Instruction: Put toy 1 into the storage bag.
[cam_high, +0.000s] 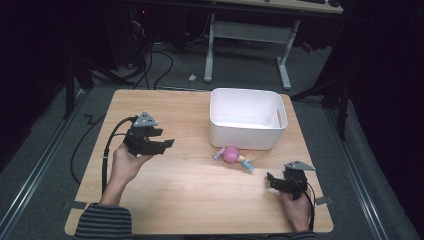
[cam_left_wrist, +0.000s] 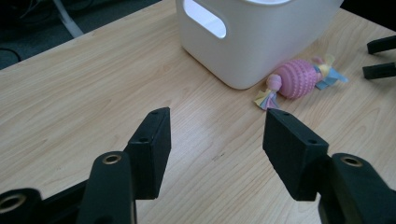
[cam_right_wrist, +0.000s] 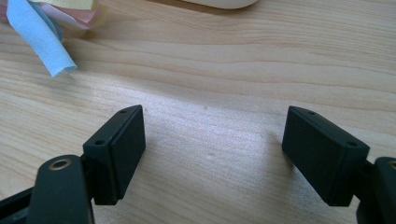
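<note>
In the high view, the pink toy (cam_high: 233, 155) was seen lying on the table (cam_high: 165, 200) just before the white bin (cam_high: 247, 119), between the left gripper (cam_high: 168, 143) and right gripper (cam_high: 268, 179). In the left gripper view, the jaws were held apart with nothing between them, the toy lying beyond. In the right gripper view, the jaws were spread wide over bare wood.

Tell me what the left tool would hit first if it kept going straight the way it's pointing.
Probably the pink toy lying against the white bin; the left tool points toward both over bare table, though depth is hard to judge.

Lab workroom: my wooden table (cam_high: 165, 200) on grey carpet (cam_high: 45, 150), floor cables (cam_high: 160, 65), metal-legged desk (cam_high: 250, 35) behind.
</note>
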